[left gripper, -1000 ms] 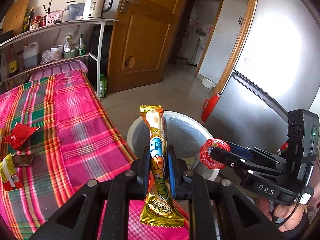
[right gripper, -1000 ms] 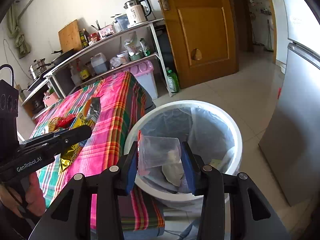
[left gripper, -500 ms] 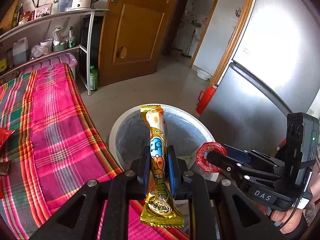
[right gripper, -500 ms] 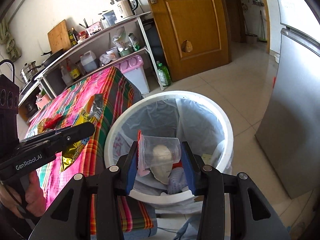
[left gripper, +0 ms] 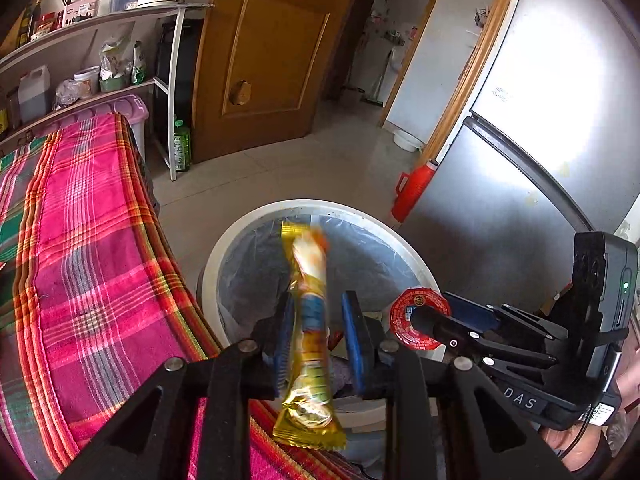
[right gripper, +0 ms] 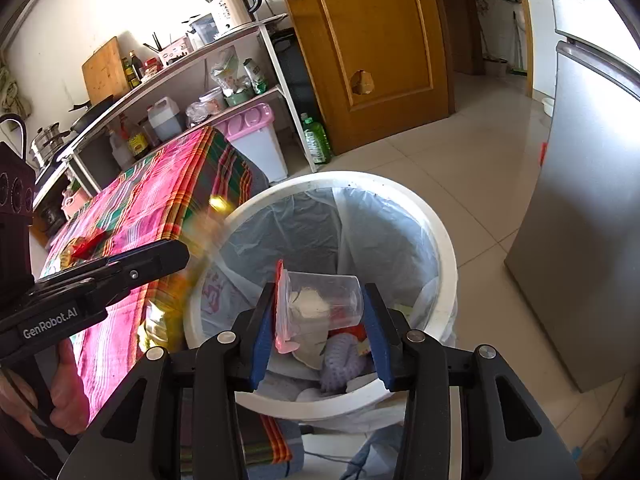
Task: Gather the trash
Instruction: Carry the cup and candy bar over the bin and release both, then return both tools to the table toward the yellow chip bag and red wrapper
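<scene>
Claws two, wrapper one.

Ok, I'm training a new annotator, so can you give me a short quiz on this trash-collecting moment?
1. True or false: the snack wrapper already lies at the bottom of the white bin.
2. What does the right gripper hold? A: a clear cup with a red lid. B: a green bottle. C: a kettle.
3. What lines the bin?

Key
1. False: it stands between the jaws of the left gripper, which have just been opening, over the bin.
2. A.
3. A translucent plastic bag.
</scene>
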`<act>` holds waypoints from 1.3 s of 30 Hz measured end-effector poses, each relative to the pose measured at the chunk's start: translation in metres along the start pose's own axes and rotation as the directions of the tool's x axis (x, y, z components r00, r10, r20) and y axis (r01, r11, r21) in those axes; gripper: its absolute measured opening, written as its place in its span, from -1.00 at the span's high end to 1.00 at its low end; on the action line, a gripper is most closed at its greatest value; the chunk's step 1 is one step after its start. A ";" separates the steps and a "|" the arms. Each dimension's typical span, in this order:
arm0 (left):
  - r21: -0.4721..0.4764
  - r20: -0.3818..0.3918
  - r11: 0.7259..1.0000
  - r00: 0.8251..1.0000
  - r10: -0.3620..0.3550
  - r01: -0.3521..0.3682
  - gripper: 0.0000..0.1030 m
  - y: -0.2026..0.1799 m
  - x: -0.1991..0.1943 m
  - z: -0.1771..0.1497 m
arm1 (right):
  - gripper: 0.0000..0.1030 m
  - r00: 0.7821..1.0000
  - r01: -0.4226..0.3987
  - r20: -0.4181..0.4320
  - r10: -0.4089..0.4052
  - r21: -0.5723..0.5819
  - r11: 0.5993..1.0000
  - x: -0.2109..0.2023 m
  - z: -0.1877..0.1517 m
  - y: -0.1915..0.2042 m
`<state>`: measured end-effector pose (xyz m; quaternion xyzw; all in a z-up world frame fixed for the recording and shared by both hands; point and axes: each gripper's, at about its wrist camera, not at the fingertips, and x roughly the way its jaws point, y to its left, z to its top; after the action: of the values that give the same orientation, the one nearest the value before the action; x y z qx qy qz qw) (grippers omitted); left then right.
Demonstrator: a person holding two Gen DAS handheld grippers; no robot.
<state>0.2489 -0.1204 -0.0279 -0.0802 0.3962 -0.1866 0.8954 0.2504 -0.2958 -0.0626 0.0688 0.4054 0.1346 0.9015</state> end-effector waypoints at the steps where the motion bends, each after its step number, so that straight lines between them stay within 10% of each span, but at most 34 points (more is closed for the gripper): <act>1: -0.003 0.001 1.000 1.000 -0.003 0.003 0.39 0.000 0.000 0.000 | 0.14 1.000 0.000 0.002 0.000 0.000 1.000 0.000 0.000 0.000; 39: -0.084 0.251 0.991 0.960 0.124 -0.106 0.25 0.050 -0.156 -0.044 | 0.04 0.987 -0.055 0.136 0.083 -0.202 0.978 -0.083 -0.010 0.124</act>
<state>0.1336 -0.0124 0.0338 -0.1114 0.2878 -0.1083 0.9450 0.1672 -0.2017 0.0188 0.0023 0.3214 0.2002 0.9256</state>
